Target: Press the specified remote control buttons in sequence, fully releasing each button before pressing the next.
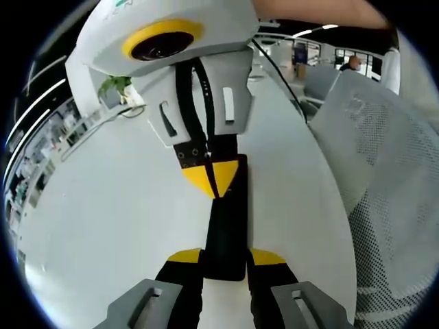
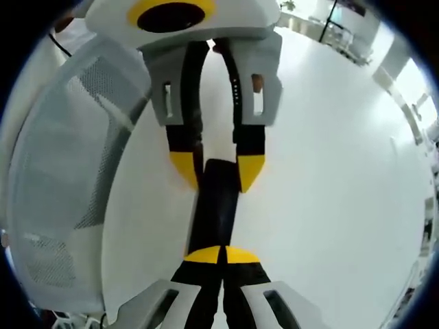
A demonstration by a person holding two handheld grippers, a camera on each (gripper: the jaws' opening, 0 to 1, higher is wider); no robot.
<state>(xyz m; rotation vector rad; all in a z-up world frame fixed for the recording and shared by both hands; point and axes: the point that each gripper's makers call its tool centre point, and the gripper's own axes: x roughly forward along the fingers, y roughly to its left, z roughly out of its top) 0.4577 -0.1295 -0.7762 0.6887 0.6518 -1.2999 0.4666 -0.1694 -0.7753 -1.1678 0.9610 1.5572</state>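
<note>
A slim black remote (image 1: 226,223) lies lengthwise over the white table (image 1: 103,219). My left gripper (image 1: 226,258) is shut on its near end, with one yellow tip on each side. From the top of the left gripper view comes my right gripper (image 1: 210,177), its yellow tips shut together and resting on the remote's upper face. In the right gripper view, the right gripper (image 2: 221,255) shows shut at the bottom, touching the remote (image 2: 214,209). The left gripper (image 2: 218,170) clasps the remote's far end there. The buttons are hidden.
A grey mesh chair back (image 1: 391,178) stands beside the table edge, and is the mesh chair (image 2: 62,171) on the left of the right gripper view. A small green plant (image 1: 116,86) sits at the back. Bare tabletop (image 2: 329,171) spreads to the side.
</note>
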